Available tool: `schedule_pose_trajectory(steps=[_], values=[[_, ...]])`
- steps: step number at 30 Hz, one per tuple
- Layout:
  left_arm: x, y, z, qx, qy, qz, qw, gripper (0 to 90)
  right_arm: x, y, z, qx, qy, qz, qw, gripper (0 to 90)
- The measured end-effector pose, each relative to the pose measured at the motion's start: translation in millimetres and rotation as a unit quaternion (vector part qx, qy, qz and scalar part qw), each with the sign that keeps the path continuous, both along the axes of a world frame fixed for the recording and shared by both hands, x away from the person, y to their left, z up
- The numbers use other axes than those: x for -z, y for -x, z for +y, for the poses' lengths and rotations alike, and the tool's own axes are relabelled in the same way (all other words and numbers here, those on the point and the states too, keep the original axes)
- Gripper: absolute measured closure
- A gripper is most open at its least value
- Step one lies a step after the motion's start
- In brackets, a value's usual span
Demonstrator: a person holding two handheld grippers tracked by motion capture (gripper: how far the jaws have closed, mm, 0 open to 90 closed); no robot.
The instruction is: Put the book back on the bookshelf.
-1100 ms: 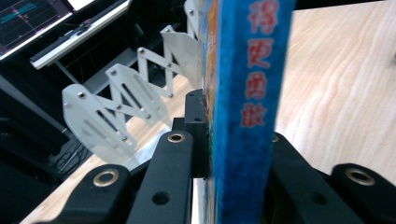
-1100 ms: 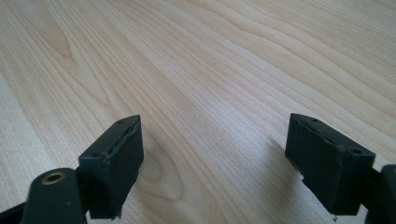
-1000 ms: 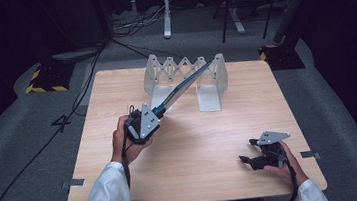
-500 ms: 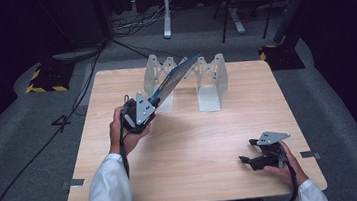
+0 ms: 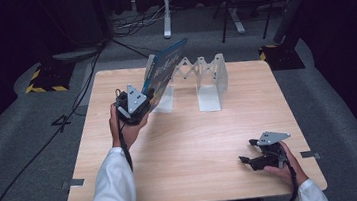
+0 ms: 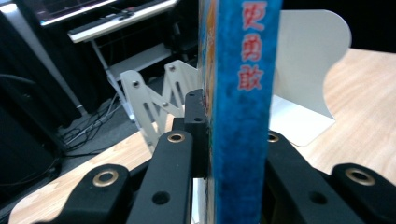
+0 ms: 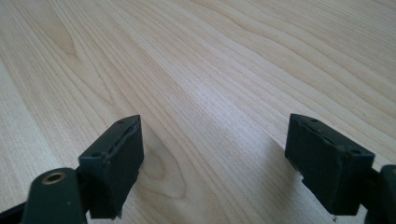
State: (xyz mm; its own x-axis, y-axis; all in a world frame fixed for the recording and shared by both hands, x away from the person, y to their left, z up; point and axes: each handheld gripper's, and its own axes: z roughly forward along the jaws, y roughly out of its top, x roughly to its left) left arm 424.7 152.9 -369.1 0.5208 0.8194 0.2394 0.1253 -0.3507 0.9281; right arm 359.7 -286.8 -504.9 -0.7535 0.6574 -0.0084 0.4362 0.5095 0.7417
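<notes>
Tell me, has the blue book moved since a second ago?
Yes. The blue book, clamped in the left tool, has swung from the white rack's right end to its left end, and stands steeper.

the counter is seen as pale wood with a fine straight grain, smooth and faintly sheened. the book is bound in glossy blue printed card, red characters being carried on its spine. the expanding rack looks like white painted metal, smooth and matt, joined by small shiny rivets. the left hand-held gripper is moulded in matt black plastic with brass-coloured eyelets. the floor is covered in rough grey carpet.
</notes>
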Motion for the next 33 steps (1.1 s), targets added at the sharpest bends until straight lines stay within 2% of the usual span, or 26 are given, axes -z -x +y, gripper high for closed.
schedule_pose_trajectory(steps=[5, 6, 9, 12, 19, 22, 24, 25, 27, 29, 33], values=[[3.3, -5.3, 5.6, -0.013, 0.043, 0.004, 0.999, 82.7, 0.0, 0.1, 0.0, 0.0, 0.0, 0.0, 1.0, 19.7], [3.3, -5.3, 5.6, -0.013, 0.043, 0.004, 0.999, 82.7, 0.0, 0.1, 0.0, 0.0, 0.0, 0.0, 1.0, 19.7], [10.9, -11.5, 2.7, -0.03, 0.061, 0.006, 0.9977, 82.7, 0.0, 0.1, 0.1, 0.0, -0.001, 0.0, 1.0, 19.7], [18.8, -16.7, 1.1, -0.03, 0.076, 0.014, 0.9965, 82.7, 0.0, 0.2, 0.1, -0.001, -0.001, 0.0, 1.0, 19.7], [29.4, -18.4, -6.5, -0.038, 0.12, 0.012, 0.992, 82.3, 0.0, -0.2, 0.0, -0.002, 0.0, 0.0, 1.0, 19.6], [35.4, -17.0, -8.8, -0.045, 0.126, 0.012, 0.991, 81.9, 0.0, -0.2, 0.0, -0.002, 0.0, 0.001, 1.0, 19.5], [38.3, -17.0, -10.9, -0.048, 0.123, 0.018, 0.9911, 81.9, 0.0, -0.3, 0.0, -0.002, 0.0, 0.001, 1.0, 19.5], [40.4, -17.4, -12.2, -0.05, 0.114, 0.022, 0.992, 81.9, 0.0, -0.4, 0.0, -0.003, 0.0, 0.0, 1.0, 19.5], [47.6, -17.8, -14.4, -0.055, 0.103, 0.037, 0.9925, 81.9, 0.0, -0.4, 0.0, -0.003, 0.0, 0.001, 1.0, 19.5], [55.5, -20.0, -14.8, -0.058, 0.101, 0.052, 0.9918, 81.5, 0.1, -0.6, 0.1, -0.003, 0.0, 0.0, 1.0, 19.3], [61.0, -22.0, -17.8, -0.065, 0.114, 0.042, 0.9904, 81.5, 0.0, -0.7, 0.3, -0.003, 0.001, 0.001, 1.0, 19.2]])
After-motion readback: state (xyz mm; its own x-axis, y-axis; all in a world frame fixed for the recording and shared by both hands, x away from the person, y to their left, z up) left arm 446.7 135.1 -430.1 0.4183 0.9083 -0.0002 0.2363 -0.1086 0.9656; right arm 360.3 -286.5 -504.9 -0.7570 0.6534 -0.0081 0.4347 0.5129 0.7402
